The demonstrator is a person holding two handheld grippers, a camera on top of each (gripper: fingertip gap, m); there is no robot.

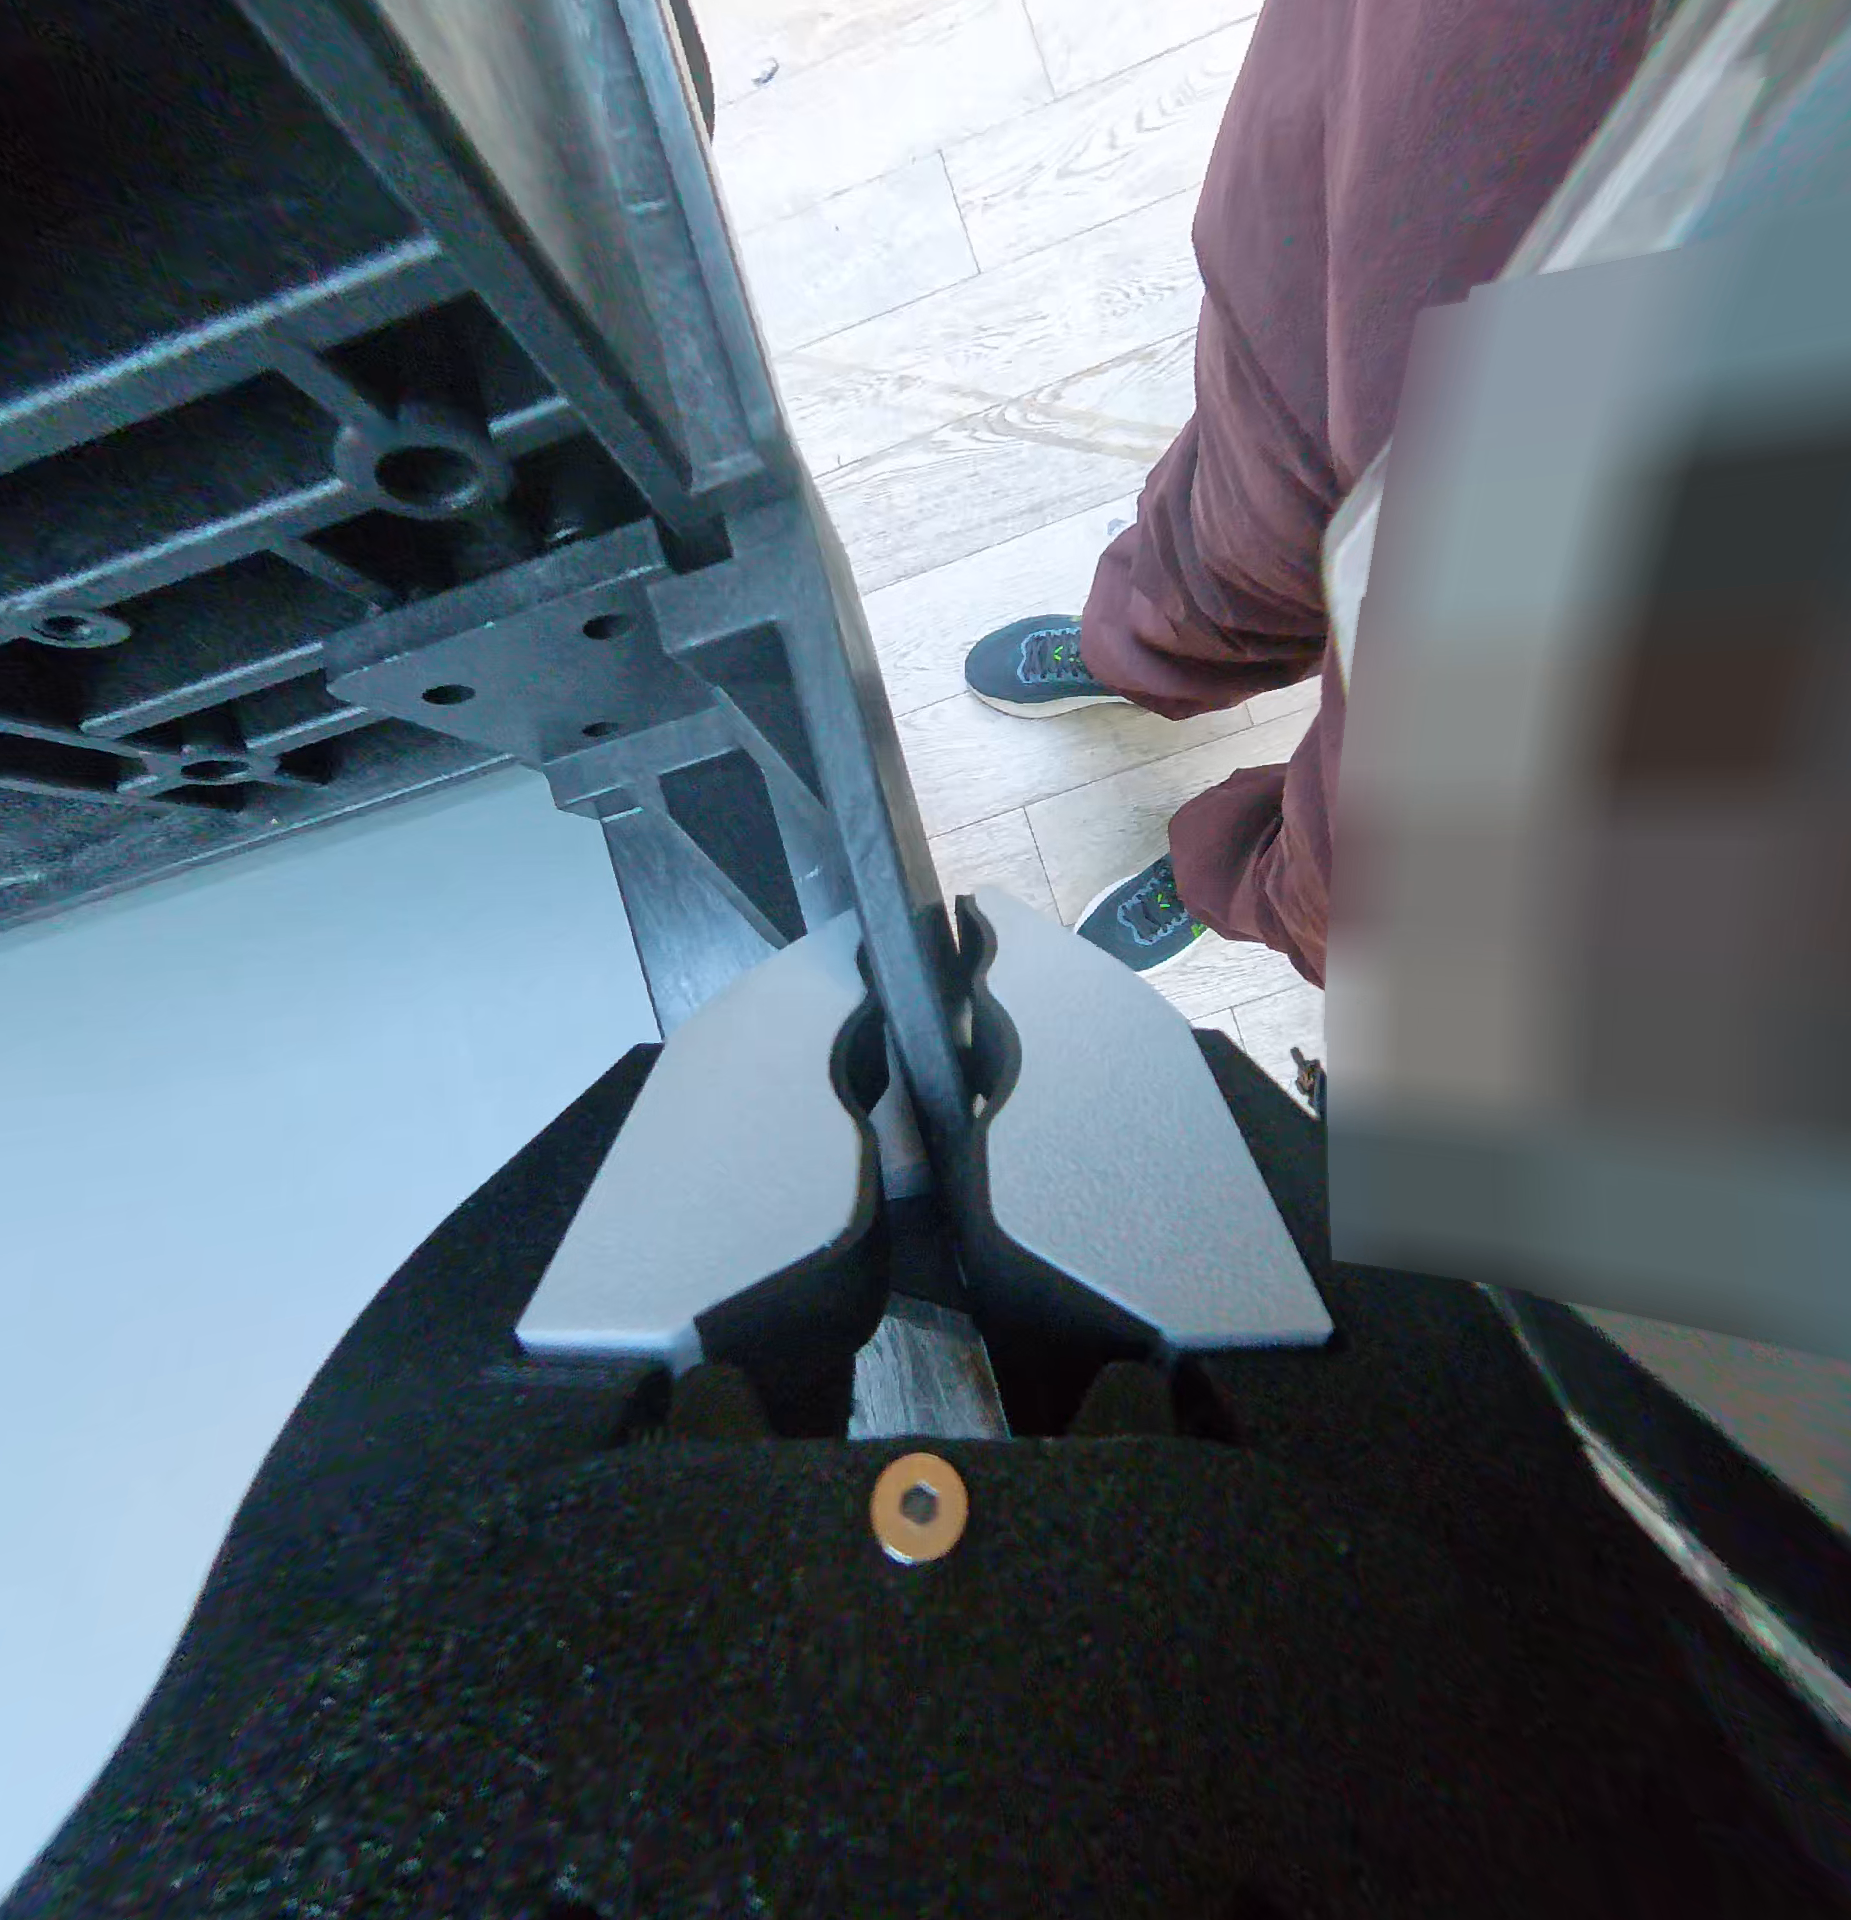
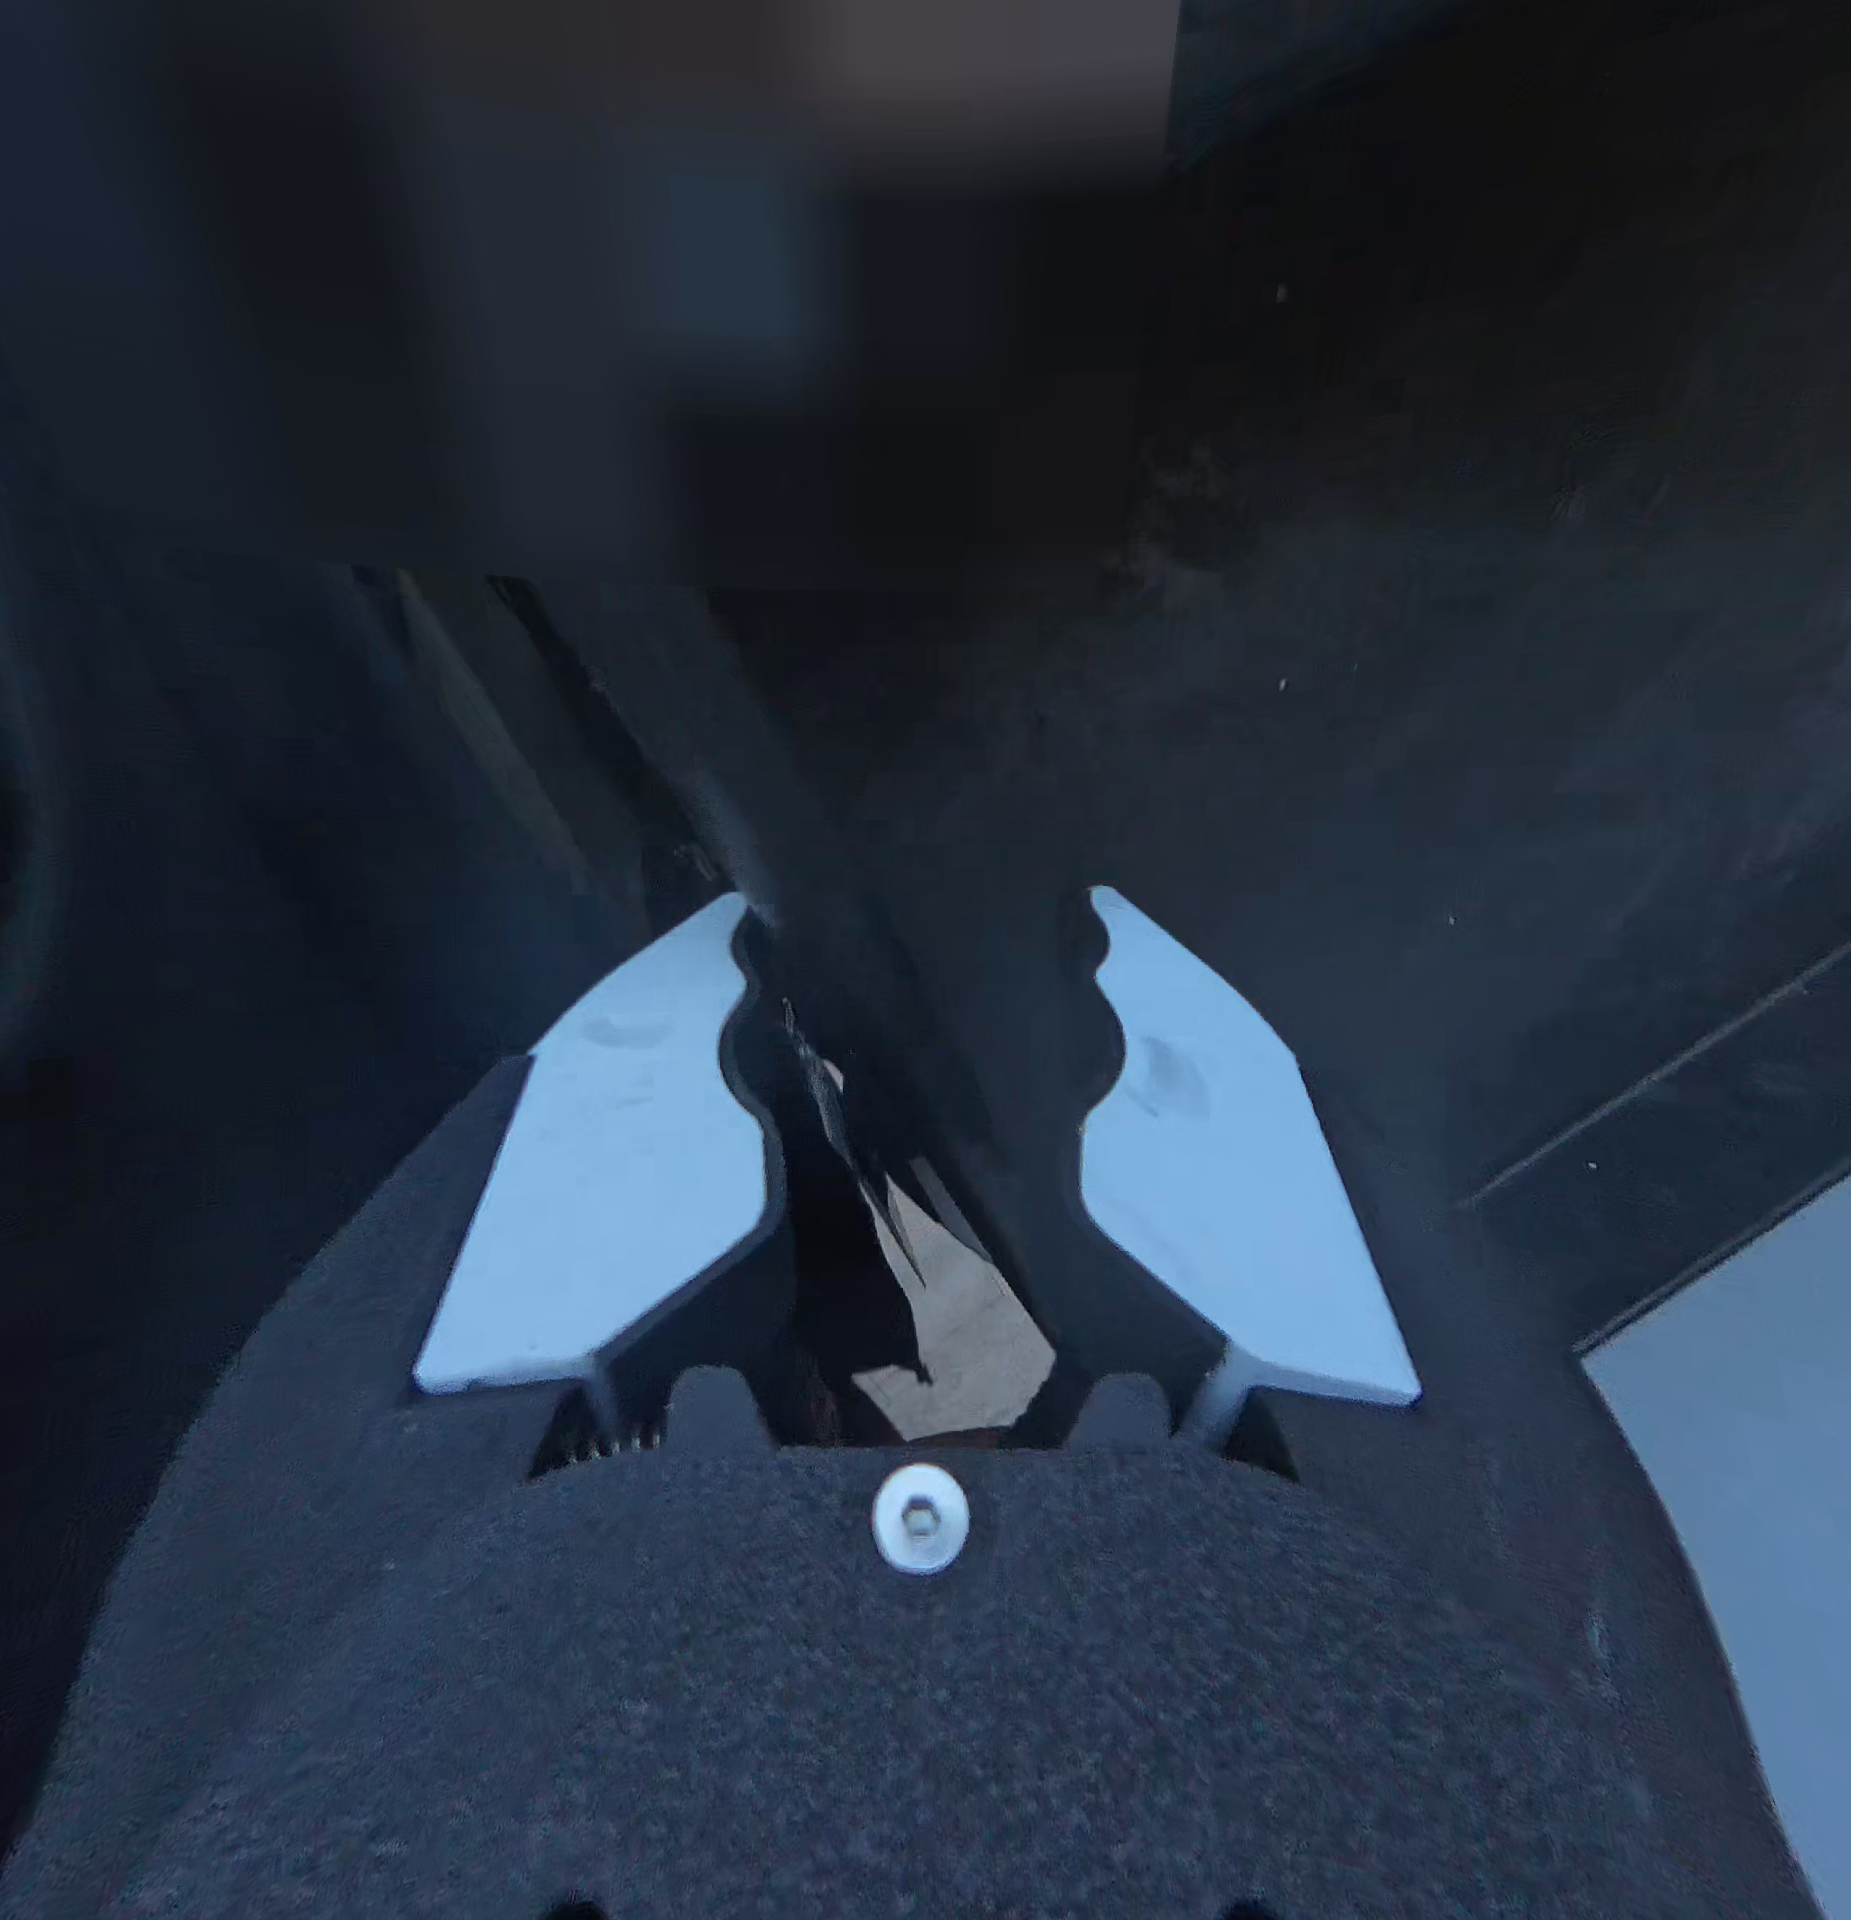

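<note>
The left gripper [image 1: 926,1049] is clamped on the thin edge of a black ribbed plastic panel [image 1: 401,499] rising toward 11 o'clock. At 2 o'clock a person in maroon trousers [image 1: 1316,364] stands on pale wood flooring [image 1: 952,312]. The right gripper [image 2: 916,997] straddles a dark bar [image 2: 900,883]; whether it grips is unclear. No writing is legible.

The right gripper [image 2: 916,997] straddles a dark bar [image 2: 900,935], its pale fingers [image 2: 609,1164] spread, amid dim black surfaces.
</note>
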